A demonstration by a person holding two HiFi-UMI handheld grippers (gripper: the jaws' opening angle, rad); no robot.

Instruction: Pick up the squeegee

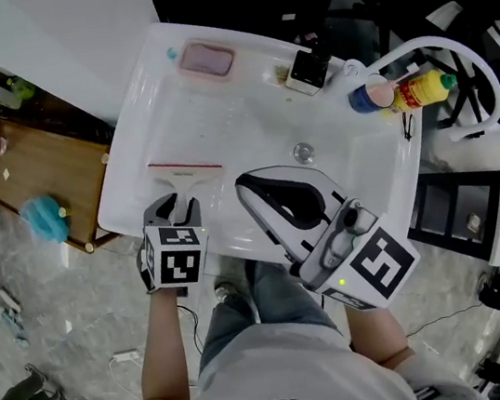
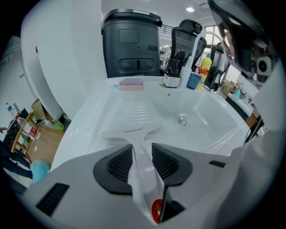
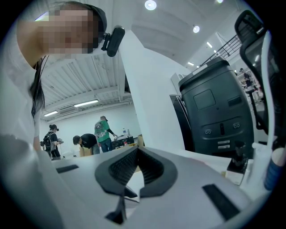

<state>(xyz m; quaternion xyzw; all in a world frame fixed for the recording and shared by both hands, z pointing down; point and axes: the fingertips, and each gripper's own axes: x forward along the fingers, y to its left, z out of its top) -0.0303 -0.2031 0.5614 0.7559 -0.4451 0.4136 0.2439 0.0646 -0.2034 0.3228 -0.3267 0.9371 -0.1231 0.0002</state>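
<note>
The squeegee (image 1: 185,169) lies on the drainboard of the white sink (image 1: 378,174); it has a red-edged blade and a white handle that points toward me. My left gripper (image 1: 176,208) is shut on that handle. In the left gripper view the handle (image 2: 140,165) runs between the two black pads (image 2: 117,164), with the blade (image 2: 129,130) resting on the ribbed drainboard just beyond the left gripper (image 2: 142,150). My right gripper (image 1: 246,185) hovers over the sink's front edge, shut and holding nothing. The right gripper view faces up and away, its gripper (image 3: 137,152) closed with pads meeting.
A pink sponge (image 1: 206,60) sits at the sink's far rim, with a small black-and-white box (image 1: 309,69), a blue bottle (image 1: 370,95) and a yellow bottle (image 1: 425,89) beside it. The drain (image 1: 303,151) lies mid-basin. A black bin (image 2: 129,42) stands behind. People (image 3: 103,129) stand far off.
</note>
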